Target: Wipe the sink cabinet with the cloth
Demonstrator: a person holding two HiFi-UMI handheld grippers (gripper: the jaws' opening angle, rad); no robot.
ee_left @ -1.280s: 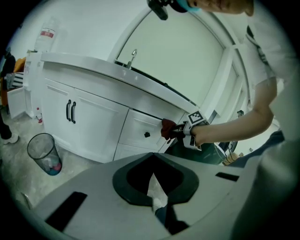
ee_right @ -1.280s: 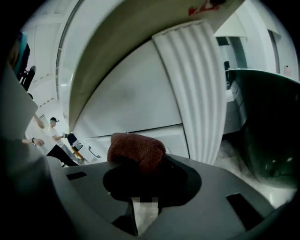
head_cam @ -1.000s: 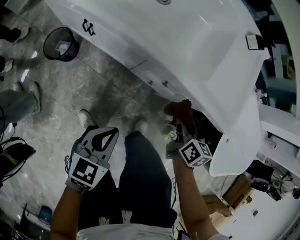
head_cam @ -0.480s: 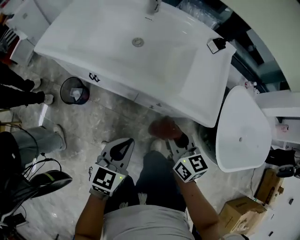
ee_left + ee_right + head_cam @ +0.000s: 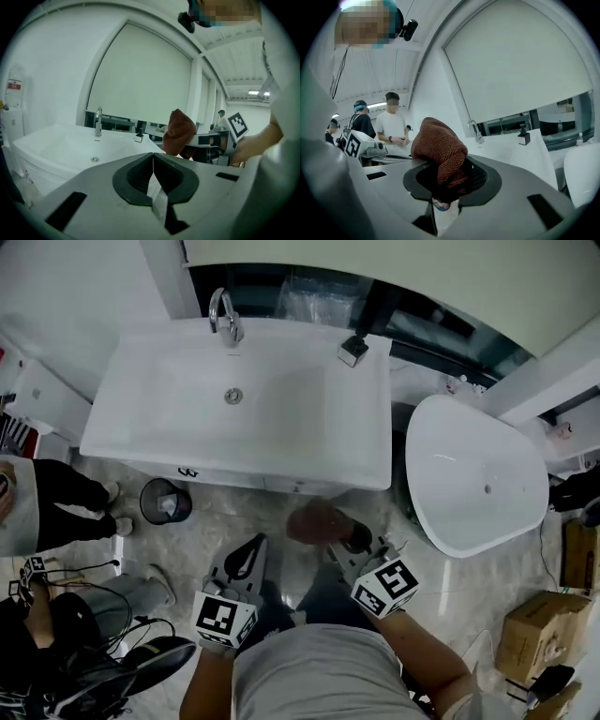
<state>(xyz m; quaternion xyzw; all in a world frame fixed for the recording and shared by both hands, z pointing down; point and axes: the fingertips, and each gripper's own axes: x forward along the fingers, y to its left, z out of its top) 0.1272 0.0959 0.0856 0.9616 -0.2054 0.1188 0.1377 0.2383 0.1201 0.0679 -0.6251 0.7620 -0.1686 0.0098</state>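
Now R gripper is pinching bunched cloth, L gripper sitting closed, empty; cloth maybe slipping out when rubbing sink cabinet.

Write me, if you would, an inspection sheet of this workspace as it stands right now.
Surface: white sink top bare except for a faucet and a small object at the back rim; sink cabinet front below it.
Job's things: brown cloth bunched in front of the cabinet; contact cannot be told.
Clutter: waste bin on the floor; cardboard box at lower right.
Grippers: left gripper jaws together, holding nothing; right gripper shut on the cloth.
Cables: dark cables on the floor at lower left.
Surroundings: white tub to the right; bystander's legs at left.
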